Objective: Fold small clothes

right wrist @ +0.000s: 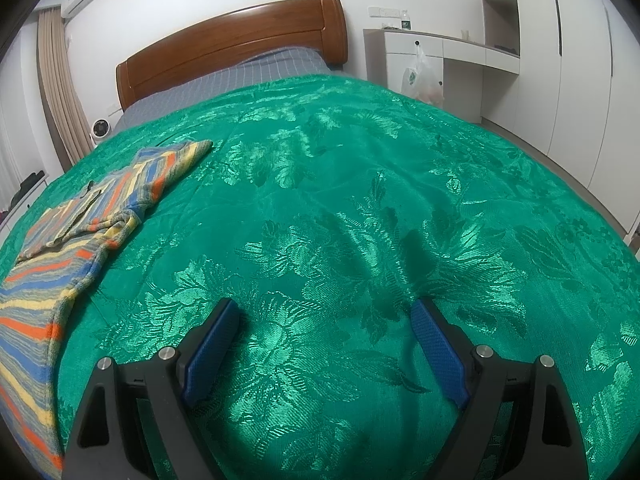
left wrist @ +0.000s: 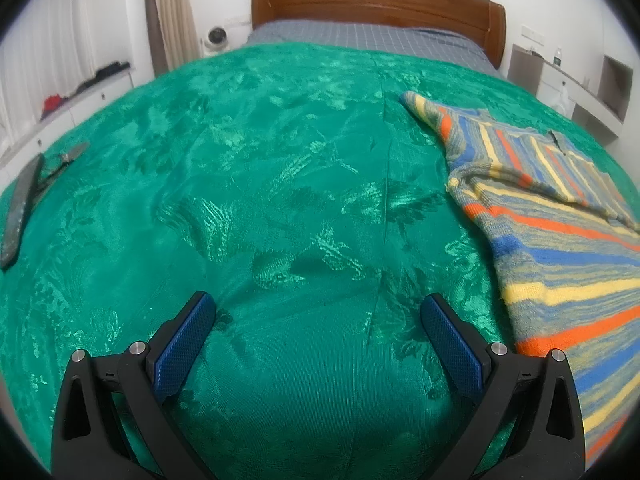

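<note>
Left wrist view is looking across a bed whose green bedspread [left wrist: 260, 200] is filling most of the frame, with a wooden headboard [left wrist: 376, 0] and a strip of gray checked sheet [left wrist: 360, 38] showing at the far end. A striped sweater [left wrist: 560, 240] is lying flat on the bedspread to the right, one sleeve reaching toward the headboard. The left gripper [left wrist: 318, 314] is hanging over bare bedspread with its jaws spread wide, holding nothing, near the sweater's edge but apart from it. Only this view is showing a dark flat strip [left wrist: 20, 212] lying at the bedspread's left edge. Right wrist view is showing the same sweater [right wrist: 80, 216] on the left, and the right gripper [right wrist: 324, 314] is also gaping wide and empty over bare bedspread [right wrist: 360, 200]. Only here a white wardrobe [right wrist: 560, 60] and a plastic bag [right wrist: 420, 76] are appearing.
</note>
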`<state>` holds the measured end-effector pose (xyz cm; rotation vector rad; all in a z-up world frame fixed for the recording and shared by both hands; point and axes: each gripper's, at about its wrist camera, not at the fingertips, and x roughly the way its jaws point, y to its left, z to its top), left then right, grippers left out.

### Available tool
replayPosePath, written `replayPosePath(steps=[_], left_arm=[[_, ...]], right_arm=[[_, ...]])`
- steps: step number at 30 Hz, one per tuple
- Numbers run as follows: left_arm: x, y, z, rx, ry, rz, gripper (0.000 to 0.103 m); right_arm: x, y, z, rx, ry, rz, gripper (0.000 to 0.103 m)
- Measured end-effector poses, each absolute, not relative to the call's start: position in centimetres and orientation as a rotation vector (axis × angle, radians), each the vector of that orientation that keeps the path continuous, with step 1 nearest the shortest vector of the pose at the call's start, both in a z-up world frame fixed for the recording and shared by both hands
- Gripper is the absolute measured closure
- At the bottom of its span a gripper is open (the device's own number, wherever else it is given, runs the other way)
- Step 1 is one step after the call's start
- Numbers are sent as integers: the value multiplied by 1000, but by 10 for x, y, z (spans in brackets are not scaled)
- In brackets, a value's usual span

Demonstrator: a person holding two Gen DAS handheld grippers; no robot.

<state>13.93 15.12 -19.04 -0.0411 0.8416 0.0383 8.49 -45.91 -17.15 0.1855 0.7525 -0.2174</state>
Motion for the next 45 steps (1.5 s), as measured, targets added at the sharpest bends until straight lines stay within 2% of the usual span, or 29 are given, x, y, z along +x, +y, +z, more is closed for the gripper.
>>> replayPosePath(steps=[6,10,12,13,15,16,18,20,21,22,23,24,25,32,36,40,45], left_arm=[[90,167,-157,-255,941,-168,1],[49,136,-163,-202,1124,-287,2],[36,114,-172,-133,1222,-314,5],[33,107,-176,-111,1255,-322,13],[28,95,-184,-71,1320,-323,22],[26,90,-190,-46,1349,-311,22],[25,81,-197,18,1389,-283,25],[23,76,-198,53,1408,-271,28],[23,74,-199,67,1418,-267,32],[22,72,-200,80,1428,-264,47],[21,71,-200,80,1437,-266,76],[19,73,-199,54,1447,-279,91],[15,76,-197,25,1449,-294,97],[-3,93,-151,-111,1372,-389,99],[15,108,-114,-253,1264,-449,99],[71,124,-95,-364,1149,-441,99],[175,120,-85,-446,1065,-406,99]], right_arm=[[72,-444,-130,233,905,-39,15],[19,-388,-103,148,1000,233,15],[-7,-356,-109,96,1107,352,15],[-17,-345,-115,77,1154,382,15],[-35,-328,-136,50,1267,411,22],[-39,-326,-142,47,1292,410,26],[-45,-324,-158,69,1342,392,40],[-44,-328,-169,141,1383,381,49],[-43,-330,-174,178,1405,385,62],[-43,-331,-175,197,1405,383,72],[-44,-335,-173,217,1396,380,93],[-44,-338,-170,231,1384,377,97],[-44,-341,-164,247,1371,379,97],[-47,-360,-115,368,1272,440,97],[-23,-374,-81,477,1131,474,97],[23,-379,-58,471,986,425,97],[126,-395,-47,430,861,334,97]])
